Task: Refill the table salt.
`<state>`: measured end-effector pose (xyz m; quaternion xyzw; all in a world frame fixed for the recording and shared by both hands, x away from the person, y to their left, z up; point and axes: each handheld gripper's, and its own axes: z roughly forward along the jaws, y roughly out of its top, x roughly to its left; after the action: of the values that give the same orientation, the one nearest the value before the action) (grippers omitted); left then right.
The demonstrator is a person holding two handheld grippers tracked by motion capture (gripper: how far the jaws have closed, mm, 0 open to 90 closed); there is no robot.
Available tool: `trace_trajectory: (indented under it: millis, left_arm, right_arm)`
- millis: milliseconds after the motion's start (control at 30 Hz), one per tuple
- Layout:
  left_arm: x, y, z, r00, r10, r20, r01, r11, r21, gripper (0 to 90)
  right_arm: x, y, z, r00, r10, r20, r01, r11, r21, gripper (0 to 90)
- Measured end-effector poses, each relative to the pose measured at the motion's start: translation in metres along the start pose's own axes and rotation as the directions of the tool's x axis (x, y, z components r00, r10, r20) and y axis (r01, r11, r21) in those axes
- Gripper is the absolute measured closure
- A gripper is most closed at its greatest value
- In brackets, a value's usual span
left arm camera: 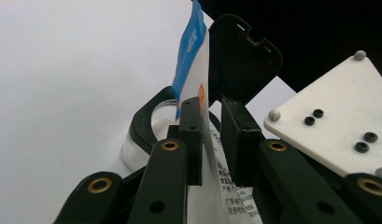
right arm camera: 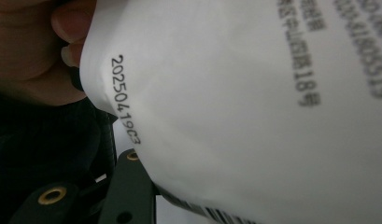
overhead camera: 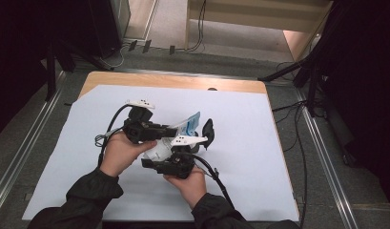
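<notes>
**Pouch held over open container — pour stage, contents not visibly transferred**

Pouch [overhead camera: 183, 136], white with a blue top band and printed text, is up off the tabletop [overhead camera: 259, 157] near its centre, carried between both grippers. Left gripper [left arm camera: 215, 140]: jaws narrowed to a slim gap with the pouch film running between them; the left pad touches the film, contact on the right pad is not clear. I read it as a pinch just below the blue band. Right gripper [overhead camera: 180, 151]: in its own view the pouch's white face with a date code sits right against the camera and hides the jaws; grip there cannot be told.

Container [left arm camera: 146, 126], clear-walled with a black rim, stands on the white sheet [overhead camera: 87, 143] just beyond the pouch; its black flip lid [left arm camera: 242, 60] stands open, upright.

Progress, judged: lid opened and pouch lifted to the container — done. Whether the pouch top is torn open cannot be seen. No contents visible falling or inside. Left: open or tip the pouch into the mouth, close the lid.
</notes>
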<state>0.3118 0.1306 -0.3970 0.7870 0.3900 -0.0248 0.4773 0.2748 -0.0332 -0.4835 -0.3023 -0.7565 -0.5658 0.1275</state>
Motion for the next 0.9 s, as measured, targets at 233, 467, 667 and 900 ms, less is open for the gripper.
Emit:
trace_trajectory:
  millis: [233, 467, 667, 900]
  left_arm:
    - [0.0004, 0.0000, 0.0002, 1.0000, -0.001, 0.002, 0.001, 1.0000, 0.002, 79.4]
    - [-0.0006, 0.0010, 0.0000, 1.0000, 0.004, 0.000, -0.004, 1.0000, 0.002, 79.4]
    - [-0.0013, 0.0009, -0.0001, 1.0000, 0.002, 0.000, -0.002, 1.0000, -0.005, 79.2]
    - [-0.0031, 0.0009, 0.0003, 0.9989, 0.029, -0.036, -0.029, 0.9996, 0.002, 87.3]
  right_arm:
    - [-0.0004, 0.0000, 0.0002, 1.0000, 0.004, -0.005, -0.004, 1.000, 0.000, 62.0]
    - [-0.0010, 0.0004, -0.0003, 0.9999, 0.007, -0.011, -0.007, 1.000, -0.006, 62.1]
    - [-0.0013, 0.0007, -0.0005, 0.9999, 0.008, -0.014, -0.008, 1.000, -0.005, 62.2]
    - [-0.0013, 0.0006, -0.0005, 0.9999, 0.009, -0.005, -0.009, 1.000, -0.002, 62.1]
